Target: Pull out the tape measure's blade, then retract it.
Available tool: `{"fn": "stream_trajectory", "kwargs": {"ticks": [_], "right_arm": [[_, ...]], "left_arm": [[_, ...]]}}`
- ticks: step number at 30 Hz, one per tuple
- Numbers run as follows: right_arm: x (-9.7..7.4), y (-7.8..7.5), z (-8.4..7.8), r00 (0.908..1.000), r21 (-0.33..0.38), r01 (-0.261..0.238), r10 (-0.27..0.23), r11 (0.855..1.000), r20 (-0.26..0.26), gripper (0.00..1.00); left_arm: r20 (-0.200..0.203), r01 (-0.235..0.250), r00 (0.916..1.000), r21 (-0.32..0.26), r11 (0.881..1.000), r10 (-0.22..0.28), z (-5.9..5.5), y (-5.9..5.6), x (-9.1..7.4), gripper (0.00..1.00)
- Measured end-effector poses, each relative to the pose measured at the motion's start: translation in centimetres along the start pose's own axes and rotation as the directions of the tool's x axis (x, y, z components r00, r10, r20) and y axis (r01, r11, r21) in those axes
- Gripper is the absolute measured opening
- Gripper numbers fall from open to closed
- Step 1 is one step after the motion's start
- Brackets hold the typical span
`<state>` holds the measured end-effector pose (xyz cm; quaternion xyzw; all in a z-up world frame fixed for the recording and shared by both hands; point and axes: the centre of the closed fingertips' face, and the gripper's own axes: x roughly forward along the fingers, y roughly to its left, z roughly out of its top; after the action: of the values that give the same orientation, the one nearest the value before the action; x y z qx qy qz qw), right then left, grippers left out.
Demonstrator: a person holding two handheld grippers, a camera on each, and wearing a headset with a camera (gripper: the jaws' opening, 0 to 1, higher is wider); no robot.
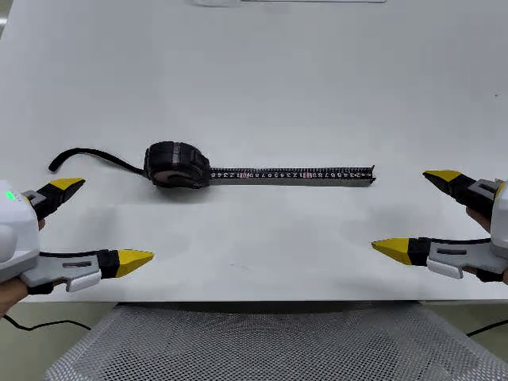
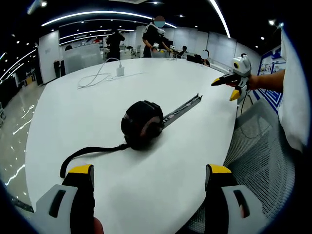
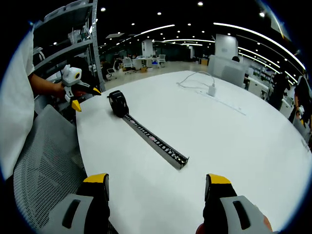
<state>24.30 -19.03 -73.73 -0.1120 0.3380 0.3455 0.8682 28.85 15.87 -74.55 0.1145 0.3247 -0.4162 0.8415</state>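
Black round tape measure [image 1: 176,165] mid-frame, dark ruled blade [image 1: 292,175] lying extended, retraction pending; left gripper [image 1: 115,219], right gripper [image 1: 399,209] at lower corners, wide, empty

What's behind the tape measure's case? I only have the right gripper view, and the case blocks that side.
Observer: A black strap trails from the case across the table, on the side opposite the blade. It is plain in the left gripper view.
Operator: Is the left gripper open? It's tiny on my feed.
Observer: Open. In its own view the left gripper has its jaws wide apart with nothing between them.
Operator: Is it touching that strap?
Observer: No. In the head view the strap's free end lies on the table, apart from the left gripper's jaw tips.
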Motion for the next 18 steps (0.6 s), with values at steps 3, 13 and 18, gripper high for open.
{"fn": "stream_trajectory", "kwargs": {"ticks": [3,13,18], "right_arm": [[-0.1,0.3,-0.1,1.0000,0.006,-0.003,0.003,1.000,0.003,0.80],[-0.7,0.9,-0.4,0.9996,0.038,-0.017,0.016,0.999,0.022,0.84],[-0.8,1.2,-0.7,0.9995,0.040,-0.018,0.017,0.999,0.027,0.87]], "left_arm": [[0.007,-0.005,1.0000,0.000,1.000,0.005,0.0,-0.1,-0.1,0.95],[0.017,-0.008,0.9998,-0.020,1.000,0.008,-0.2,-0.6,-0.5,0.98],[0.046,-0.007,0.9989,-0.045,0.999,0.009,-0.1,-1.0,-0.9,0.99]]}}
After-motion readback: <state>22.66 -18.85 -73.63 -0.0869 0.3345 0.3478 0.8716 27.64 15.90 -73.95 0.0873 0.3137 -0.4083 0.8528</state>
